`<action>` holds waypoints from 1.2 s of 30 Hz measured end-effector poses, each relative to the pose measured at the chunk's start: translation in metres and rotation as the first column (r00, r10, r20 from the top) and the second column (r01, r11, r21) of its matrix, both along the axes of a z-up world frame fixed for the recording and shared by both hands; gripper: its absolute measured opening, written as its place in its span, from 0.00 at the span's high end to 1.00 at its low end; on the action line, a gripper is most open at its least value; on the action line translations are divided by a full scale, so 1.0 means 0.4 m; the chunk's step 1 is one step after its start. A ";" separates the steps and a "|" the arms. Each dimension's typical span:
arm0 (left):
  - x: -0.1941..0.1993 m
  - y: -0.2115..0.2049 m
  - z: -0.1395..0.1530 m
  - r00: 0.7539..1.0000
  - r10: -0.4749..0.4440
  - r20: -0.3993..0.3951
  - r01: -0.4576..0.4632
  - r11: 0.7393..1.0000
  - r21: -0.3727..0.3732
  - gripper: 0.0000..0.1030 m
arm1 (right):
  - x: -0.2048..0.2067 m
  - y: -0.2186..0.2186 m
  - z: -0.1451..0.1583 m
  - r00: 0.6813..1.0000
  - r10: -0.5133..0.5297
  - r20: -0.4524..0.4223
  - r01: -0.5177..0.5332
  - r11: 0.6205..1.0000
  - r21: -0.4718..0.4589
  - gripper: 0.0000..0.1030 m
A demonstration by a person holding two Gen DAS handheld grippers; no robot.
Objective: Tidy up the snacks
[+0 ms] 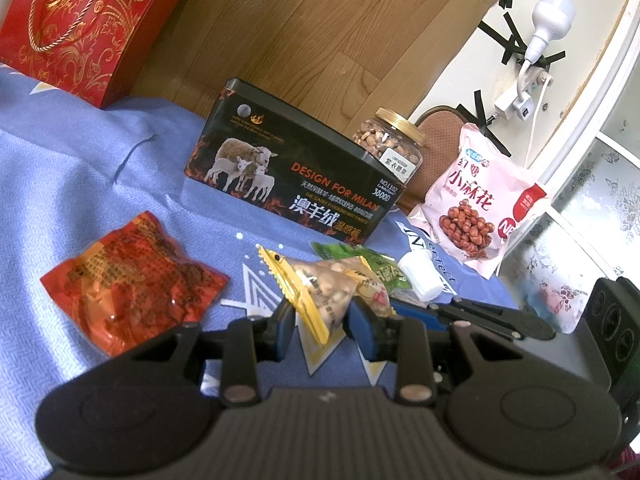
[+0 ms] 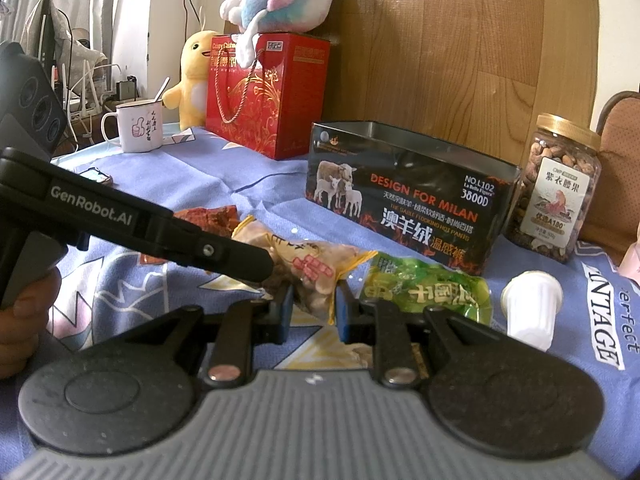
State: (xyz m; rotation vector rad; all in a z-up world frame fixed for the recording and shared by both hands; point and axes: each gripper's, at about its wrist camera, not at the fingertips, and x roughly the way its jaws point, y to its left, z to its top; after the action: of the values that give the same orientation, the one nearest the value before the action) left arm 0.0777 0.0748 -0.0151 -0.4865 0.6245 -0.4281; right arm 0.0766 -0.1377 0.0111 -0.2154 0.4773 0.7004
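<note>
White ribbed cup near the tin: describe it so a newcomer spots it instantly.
Find the black tin with sheep on the blue cloth. In front of its right corner, past the green packet, lies the small white cup. It is the only plain white, ribbed, unprinted thing among the snacks.

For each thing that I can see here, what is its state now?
Yellow snack packet: sealed, gripped by both grippers.
Left gripper: shut on the packet.
Right gripper: shut on the packet.
Black tin: lid off.
Nut jar: capped, upright.
Green packet: sealed, lying flat.
Red packet: sealed, lying flat.
</note>
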 end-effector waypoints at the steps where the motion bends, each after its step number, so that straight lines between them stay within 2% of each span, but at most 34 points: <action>1: 0.000 0.000 0.000 1.000 0.000 -0.001 0.000 1.000 -0.001 0.71 | 0.000 0.000 0.000 1.000 0.000 0.000 0.000 1.000 0.000 0.76; 31: -0.002 -0.004 0.003 1.000 -0.001 0.000 0.001 1.000 0.011 0.72 | 0.002 -0.003 0.002 1.000 -0.002 0.001 0.002 1.000 0.012 0.76; 36: 0.006 -0.005 0.065 0.999 0.005 0.037 -0.005 1.000 0.011 0.71 | 0.009 -0.014 0.039 1.000 -0.015 0.003 0.014 0.997 0.076 0.77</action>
State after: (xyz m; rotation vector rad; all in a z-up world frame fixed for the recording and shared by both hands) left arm 0.0800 0.0729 0.0108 -0.4689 0.5899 -0.4277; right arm 0.0802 -0.1431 0.0267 -0.1411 0.4477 0.7027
